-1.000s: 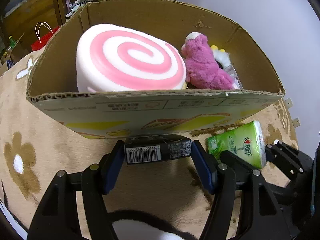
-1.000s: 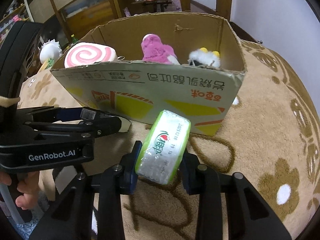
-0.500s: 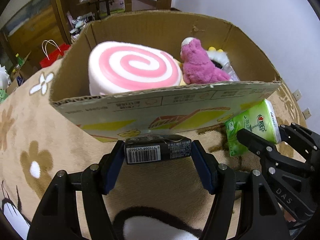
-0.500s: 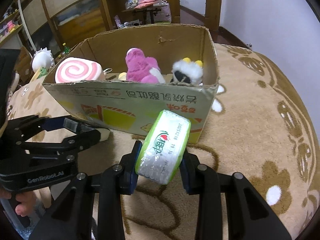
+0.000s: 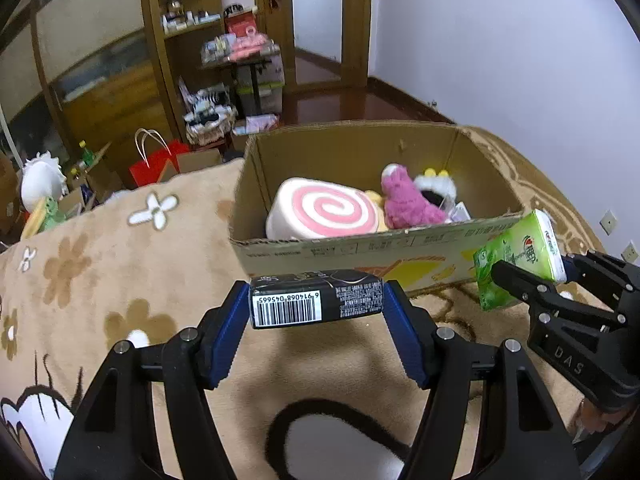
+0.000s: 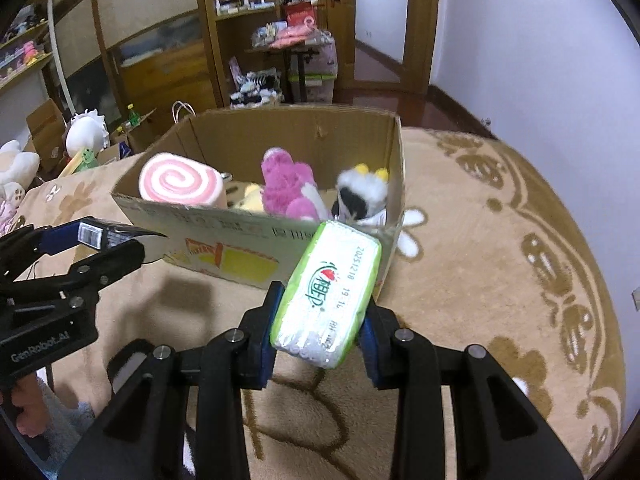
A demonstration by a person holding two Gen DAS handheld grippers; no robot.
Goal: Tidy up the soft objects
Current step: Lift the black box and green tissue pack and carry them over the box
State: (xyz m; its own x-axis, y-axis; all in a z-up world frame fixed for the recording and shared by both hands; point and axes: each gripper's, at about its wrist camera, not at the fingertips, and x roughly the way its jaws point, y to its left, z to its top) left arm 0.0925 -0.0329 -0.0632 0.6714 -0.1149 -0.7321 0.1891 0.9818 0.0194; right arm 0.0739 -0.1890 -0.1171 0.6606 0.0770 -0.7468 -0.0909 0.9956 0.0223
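- Grippers face an open cardboard box (image 5: pixel 360 248) on a tan flowered blanket (image 5: pixel 100 248), each clamped on a small packet held in the air short of the box's near wall.
- Left gripper (image 5: pixel 316 312) grasps a black tissue packet (image 5: pixel 316 303) crosswise, its two ends pressed between the blue finger pads (image 5: pixel 224 340); the packet spans the whole gap and sits level.
- Printing on the black packet faces the left wrist camera upside down: a white barcode panel whose digits read roughly "6 914068 045665"; the fine white text beside it is too small to read.
- Right gripper (image 6: pixel 320 322) is clenched on a green tissue packet (image 6: pixel 326 300), which stands tilted between the fingers, its far end leaning toward the box's right front corner.
- Green packet shows a red-and-green logo and a stamped line beginning "20251218 19 16"; the brand characters are hard to make out.
- Casing of the left tool, seen from the right wrist, carries "GenRobot.AI"; the right tool's finger, seen from the left wrist, is marked "DAS".
- Box interior holds a pink swirl cushion (image 5: pixel 324 210), a magenta plush toy (image 5: pixel 404 204) and a black-and-white plush toy (image 6: pixel 360 192) with yellow tips.
- Box front bears yellow and orange graphics and Chinese print, not legible.
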